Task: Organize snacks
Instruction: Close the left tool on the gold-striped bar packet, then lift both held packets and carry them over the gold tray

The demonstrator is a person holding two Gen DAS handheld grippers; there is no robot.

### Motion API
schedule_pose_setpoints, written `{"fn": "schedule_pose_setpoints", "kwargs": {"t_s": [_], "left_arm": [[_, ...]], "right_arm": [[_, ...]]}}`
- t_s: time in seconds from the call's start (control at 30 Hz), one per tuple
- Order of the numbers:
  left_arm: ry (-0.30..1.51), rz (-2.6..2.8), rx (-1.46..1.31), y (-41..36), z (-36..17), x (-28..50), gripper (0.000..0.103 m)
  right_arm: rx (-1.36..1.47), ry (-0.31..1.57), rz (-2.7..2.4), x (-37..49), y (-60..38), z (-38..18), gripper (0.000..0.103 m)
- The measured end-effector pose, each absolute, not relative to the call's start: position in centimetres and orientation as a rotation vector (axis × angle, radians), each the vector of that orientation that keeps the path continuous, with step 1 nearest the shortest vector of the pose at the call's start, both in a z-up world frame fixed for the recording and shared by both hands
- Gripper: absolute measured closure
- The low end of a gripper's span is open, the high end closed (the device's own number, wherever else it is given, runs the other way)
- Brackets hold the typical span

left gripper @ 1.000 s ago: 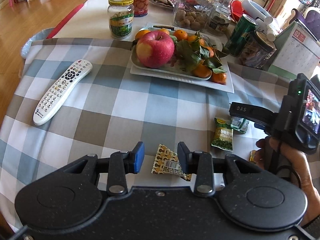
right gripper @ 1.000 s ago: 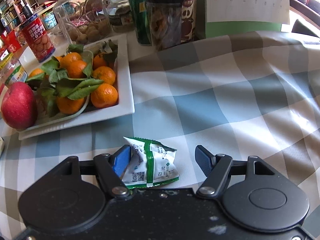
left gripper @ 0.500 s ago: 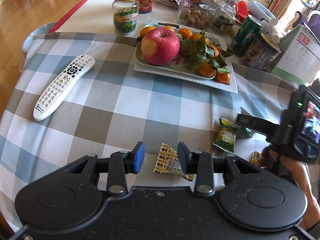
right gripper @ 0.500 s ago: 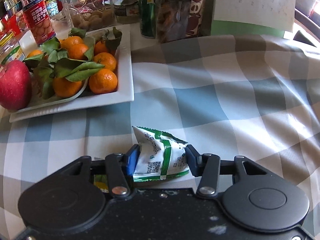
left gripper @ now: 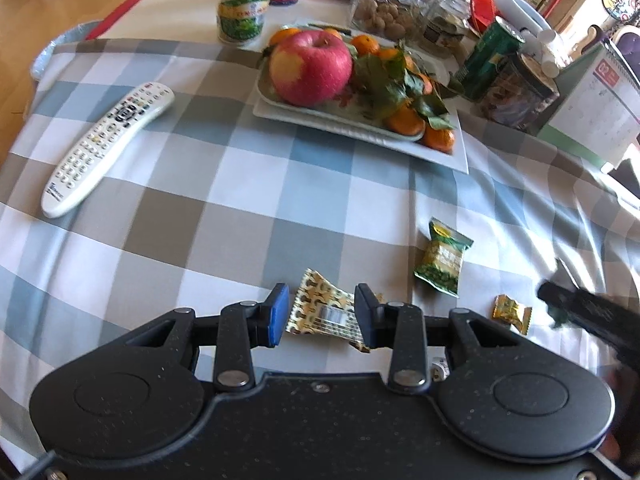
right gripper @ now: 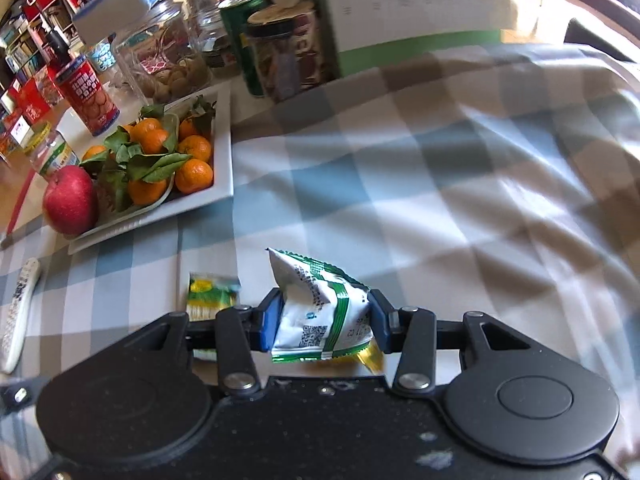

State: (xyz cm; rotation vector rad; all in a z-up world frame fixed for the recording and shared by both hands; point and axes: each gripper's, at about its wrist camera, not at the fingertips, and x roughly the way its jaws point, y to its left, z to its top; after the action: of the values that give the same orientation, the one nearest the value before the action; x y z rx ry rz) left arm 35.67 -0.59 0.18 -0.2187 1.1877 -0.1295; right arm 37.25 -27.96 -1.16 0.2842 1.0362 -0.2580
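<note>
1. We see the left gripper (left gripper: 322, 314) angled steeply down over the checked tablecloth (left gripper: 224, 200), jaws partly open around a gold patterned packet (left gripper: 323, 314). The packet touches the right finger; a thin gap shows at the blue pad on the left. We cannot tell if it is truly pinched or just bracketed, nor whether it is off the cloth.
2. The right gripper (right gripper: 325, 322) has its jaws closing on a white-and-green packet (right gripper: 320, 312); both pads press its sides and the wrapper bulges upward between them. The packet sits clear of the cloth, with a yellowish scrap showing just below its lower right corner.
3. In the left wrist view a green pea packet (left gripper: 442, 262) lies flat on the cloth, to the right of the left gripper. A small gold candy (left gripper: 512, 313) lies further right and nearer, just beside the blurred black tip of the right gripper.
4. In the right wrist view the pea packet appears again just left of the held packet, partly hidden by the gripper body.
5. A white tray (left gripper: 448, 158) holds a red apple (left gripper: 310, 66) and leafy tangerines (left gripper: 404, 120) at the far side.
6. A white remote (left gripper: 108, 146) lies at left, well apart from the snacks.
</note>
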Motion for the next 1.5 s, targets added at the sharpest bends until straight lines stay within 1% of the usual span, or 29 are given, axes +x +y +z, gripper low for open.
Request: {"fn": "schedule_pose_setpoints", "kwargs": {"t_s": [0.17,0.33,0.6,0.9,1.3,1.5], "left_arm": [[1.164,-0.112,-0.217,-1.6,-0.8,35.5,0.057],[1.119,-0.076,-0.223,-2.2,-1.4,35.7,0.057],[1.153,-0.036,-0.165,-4.1,-3.7,36.8,0.057],[1.174,0.005,-0.078,-5.7,-5.0,37.4,0.057],[1.202,-0.066,0.048,-5.5,-4.5,35.2,0.056],[1.219,-0.072,-0.003,-4.5,-4.6,34.7,0.055]], "right_arm": [[0.289,1.044,-0.255,32.5,-28.4,0.7,0.057],[0.345,1.03,-0.225,29.1,-28.1,1.2,0.056],[0.264,0.943,-0.169,28.5,-26.2,3.5,0.056],[0.276,0.955,-0.142,28.3,-26.4,3.5,0.056],[0.309,0.967,-0.134,28.3,-26.8,3.4,0.056],[0.307,0.977,-0.133,28.3,-26.6,3.1,0.056]]}}
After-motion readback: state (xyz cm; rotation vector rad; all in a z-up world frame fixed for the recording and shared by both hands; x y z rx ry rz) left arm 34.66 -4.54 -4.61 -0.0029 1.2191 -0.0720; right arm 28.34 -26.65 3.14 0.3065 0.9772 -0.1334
